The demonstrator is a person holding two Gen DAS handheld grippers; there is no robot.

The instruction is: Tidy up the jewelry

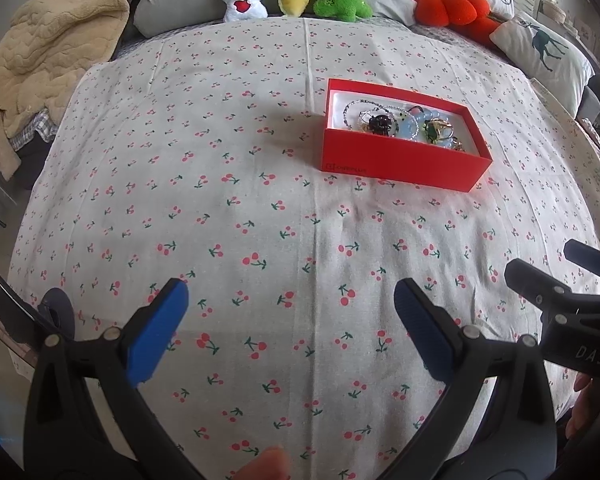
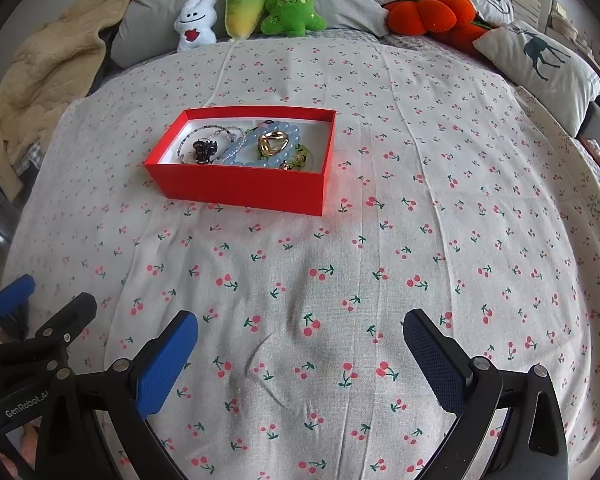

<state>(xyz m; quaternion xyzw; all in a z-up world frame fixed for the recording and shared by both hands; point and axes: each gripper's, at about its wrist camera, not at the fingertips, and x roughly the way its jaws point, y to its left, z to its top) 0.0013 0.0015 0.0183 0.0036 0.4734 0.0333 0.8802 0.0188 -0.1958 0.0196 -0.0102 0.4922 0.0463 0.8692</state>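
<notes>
With all the jewelry (image 2: 244, 144) piled in the red box (image 2: 236, 190) well ahead of the fingers, both left gripper (image 1: 292, 320) and right gripper (image 2: 300, 352) hang spread and empty; looks finished.

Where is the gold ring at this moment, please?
In the right wrist view, the gold ring lies inside the red box, toward its right half, on the loop of pale blue beads, right of the small dark hair clip.
</notes>
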